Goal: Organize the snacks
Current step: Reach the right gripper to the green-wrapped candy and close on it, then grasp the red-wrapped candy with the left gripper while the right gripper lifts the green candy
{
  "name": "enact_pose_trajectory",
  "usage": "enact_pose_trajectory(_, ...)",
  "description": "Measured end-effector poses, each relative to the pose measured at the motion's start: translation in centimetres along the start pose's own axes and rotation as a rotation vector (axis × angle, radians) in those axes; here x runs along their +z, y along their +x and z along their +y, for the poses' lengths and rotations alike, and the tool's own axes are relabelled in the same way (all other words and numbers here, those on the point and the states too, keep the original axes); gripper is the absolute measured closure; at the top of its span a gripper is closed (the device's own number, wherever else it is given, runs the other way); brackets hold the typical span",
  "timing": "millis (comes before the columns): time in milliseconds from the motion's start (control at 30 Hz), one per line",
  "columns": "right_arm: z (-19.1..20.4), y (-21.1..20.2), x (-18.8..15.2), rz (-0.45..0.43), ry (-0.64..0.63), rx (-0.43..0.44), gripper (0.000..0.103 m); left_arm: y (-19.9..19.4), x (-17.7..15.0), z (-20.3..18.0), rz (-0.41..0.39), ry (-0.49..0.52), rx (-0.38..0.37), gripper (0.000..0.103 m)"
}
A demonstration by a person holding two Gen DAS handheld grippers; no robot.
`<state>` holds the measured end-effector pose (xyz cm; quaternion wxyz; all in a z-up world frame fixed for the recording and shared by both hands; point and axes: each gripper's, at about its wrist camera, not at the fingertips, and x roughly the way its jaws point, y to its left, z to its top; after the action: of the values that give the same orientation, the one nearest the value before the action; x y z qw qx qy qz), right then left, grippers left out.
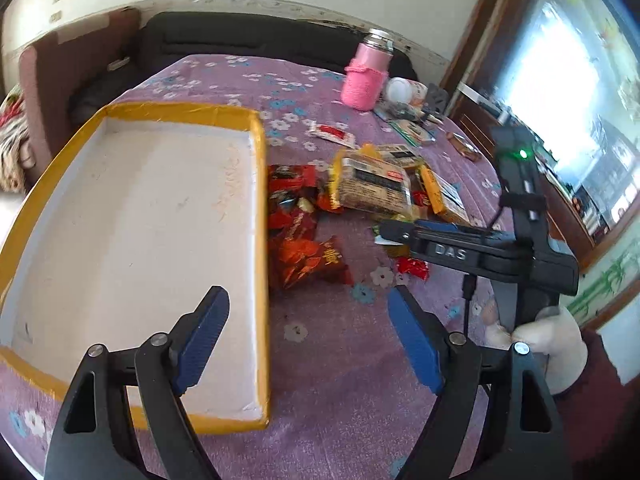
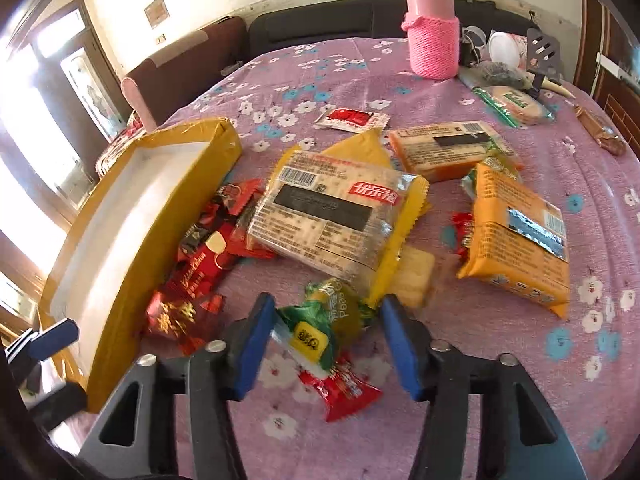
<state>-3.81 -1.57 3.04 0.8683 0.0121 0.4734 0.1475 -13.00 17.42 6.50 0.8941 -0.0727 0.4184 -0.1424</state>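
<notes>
A white tray with a yellow rim lies on the left of the purple flowered tablecloth. To its right is a heap of snacks: a clear cracker pack, two orange packs, several red packets and a small red one. My right gripper is open around a green packet. The packet touches the left pad, and a gap shows at the right pad. My left gripper hangs open and empty over the tray's right rim and the cloth.
A pink knitted flask stands at the back of the table, with a red-white sachet in front of it and a green-wrapped biscuit and small clutter at the back right. A gloved hand holds the right gripper. A dark sofa is behind.
</notes>
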Motion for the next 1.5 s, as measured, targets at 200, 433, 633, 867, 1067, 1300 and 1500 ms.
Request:
enact_pose_trajectory(200, -0.3, -1.0, -0.1, -0.011, 0.013, 0.053, 0.08, 3.2, 1.5, -3.9, 0.069, 0.287, -0.006, 0.045)
enact_pose_trajectory(433, -1.5, -1.7, -0.6, -0.009, 0.051, 0.106, 0.083, 7.2, 2.7, -4.1, 0.198, 0.396, 0.074, 0.056)
enact_pose_trajectory(633, -3.1, -2.9, -1.5, -0.01, 0.107, 0.164, 0.085, 5.7, 2.3, -4.1, 0.184, 0.37, 0.015, 0.091)
enact_pose_trajectory(867, -4.8, -4.6, -2.9, -0.029, 0.15, 0.217, 0.095, 5.4, 2.6, -5.0, 0.158, 0.411, 0.01, 0.068)
enact_pose_trajectory(1067, -6.4, -4.9, -3.5, -0.05, 0.214, 0.277, 0.073, 8.2, 2.3, -5.5, 0.226, 0.509, 0.084, 0.042)
enact_pose_trajectory(1300, -5.0, -3.2, -2.1, -0.017, 0.197, 0.266, 0.055, 8.9, 1.2, -5.6, 0.236, 0.515, 0.132, 0.07)
enact_pose_trajectory(1500, -4.0, -1.0, -2.2, 0.019, 0.196, 0.186, 0.07, 7.8, 1.0, -5.3, 0.195, 0.437, 0.097, 0.07)
